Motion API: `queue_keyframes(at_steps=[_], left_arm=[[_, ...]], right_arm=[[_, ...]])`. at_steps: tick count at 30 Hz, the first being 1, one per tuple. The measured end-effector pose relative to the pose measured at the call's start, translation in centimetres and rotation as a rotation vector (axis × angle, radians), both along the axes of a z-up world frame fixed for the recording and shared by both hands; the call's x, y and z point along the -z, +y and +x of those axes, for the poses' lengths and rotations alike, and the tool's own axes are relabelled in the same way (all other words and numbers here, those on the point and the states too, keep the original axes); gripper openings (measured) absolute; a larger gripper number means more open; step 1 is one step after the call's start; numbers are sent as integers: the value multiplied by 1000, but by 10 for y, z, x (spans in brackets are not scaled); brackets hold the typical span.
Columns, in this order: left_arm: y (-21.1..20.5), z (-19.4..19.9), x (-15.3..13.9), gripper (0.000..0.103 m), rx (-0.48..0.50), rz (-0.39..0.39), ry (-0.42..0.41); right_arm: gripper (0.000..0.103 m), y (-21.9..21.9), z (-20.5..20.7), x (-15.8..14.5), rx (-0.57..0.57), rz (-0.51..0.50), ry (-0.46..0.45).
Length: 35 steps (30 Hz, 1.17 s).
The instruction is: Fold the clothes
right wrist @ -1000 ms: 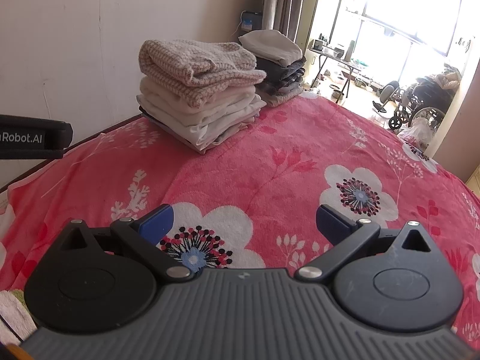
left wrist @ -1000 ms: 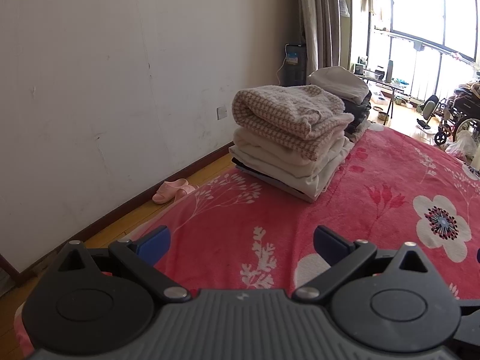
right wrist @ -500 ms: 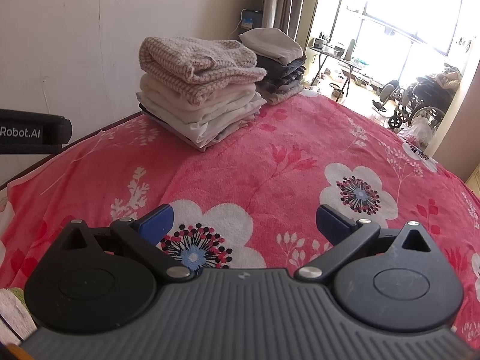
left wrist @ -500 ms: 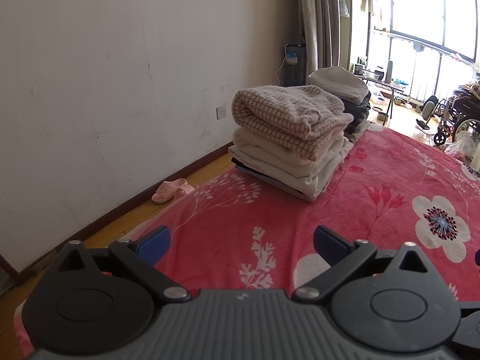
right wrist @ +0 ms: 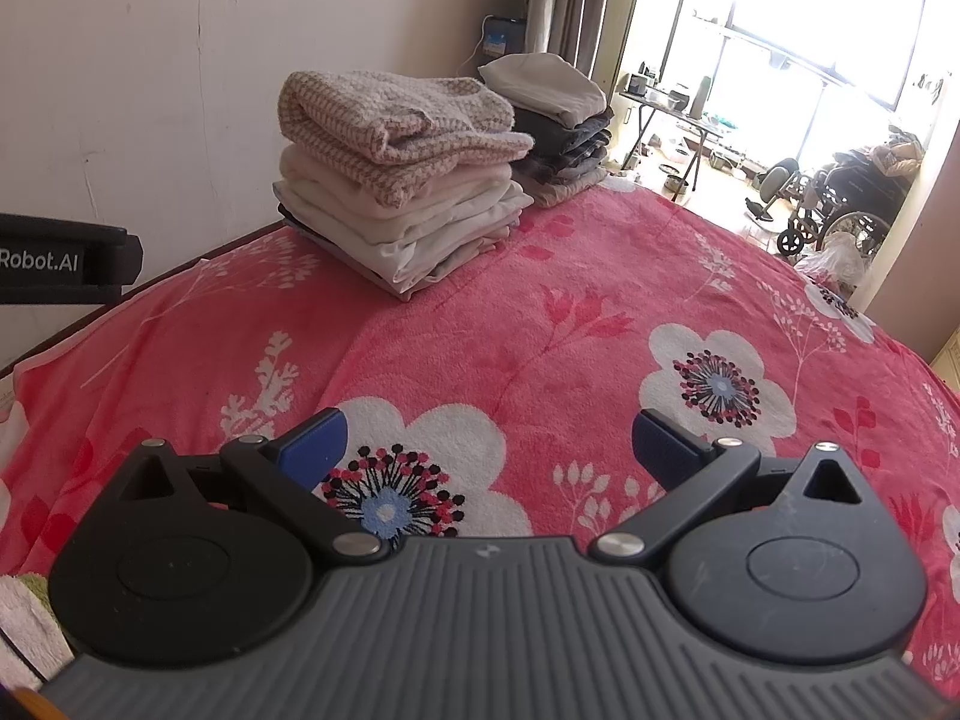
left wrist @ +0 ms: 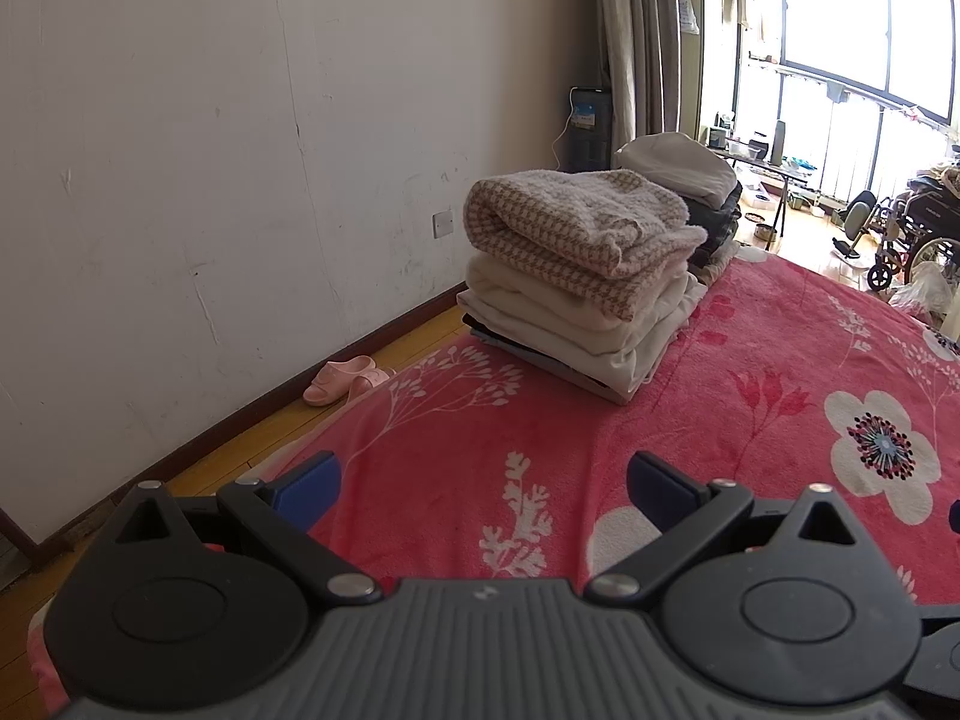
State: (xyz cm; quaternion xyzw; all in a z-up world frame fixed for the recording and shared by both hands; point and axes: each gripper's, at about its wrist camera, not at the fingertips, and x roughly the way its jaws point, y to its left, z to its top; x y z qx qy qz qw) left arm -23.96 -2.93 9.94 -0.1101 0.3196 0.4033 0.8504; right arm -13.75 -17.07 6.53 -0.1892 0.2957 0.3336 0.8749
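A stack of folded clothes (left wrist: 576,294) topped by a pink-and-white knit (left wrist: 564,222) sits on the red flowered blanket (left wrist: 720,420), also in the right wrist view (right wrist: 402,180). A second folded stack (left wrist: 690,192) stands behind it, also seen in the right wrist view (right wrist: 558,126). My left gripper (left wrist: 483,489) is open and empty above the blanket, well short of the stacks. My right gripper (right wrist: 486,450) is open and empty over a white flower print. Part of the left gripper's body (right wrist: 60,258) shows at the left of the right wrist view.
A white wall (left wrist: 240,150) runs along the left, with wooden floor and pink slippers (left wrist: 345,378) below it. A wheelchair (left wrist: 912,228) and a small table (left wrist: 762,168) stand by the window beyond the bed. A pale cloth (right wrist: 24,618) lies at the lower left corner.
Both grippers stay open and nearly still. The right view has shifted very slightly; the stacks are unchanged.
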Motion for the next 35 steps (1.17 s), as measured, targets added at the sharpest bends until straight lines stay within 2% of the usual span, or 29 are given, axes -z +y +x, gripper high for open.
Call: queue_keyframes(at_steps=[35], left_arm=[[-3,-5,0,102,0,-6,-6]], right_arm=[[102,2,0,3,9,-12,2]])
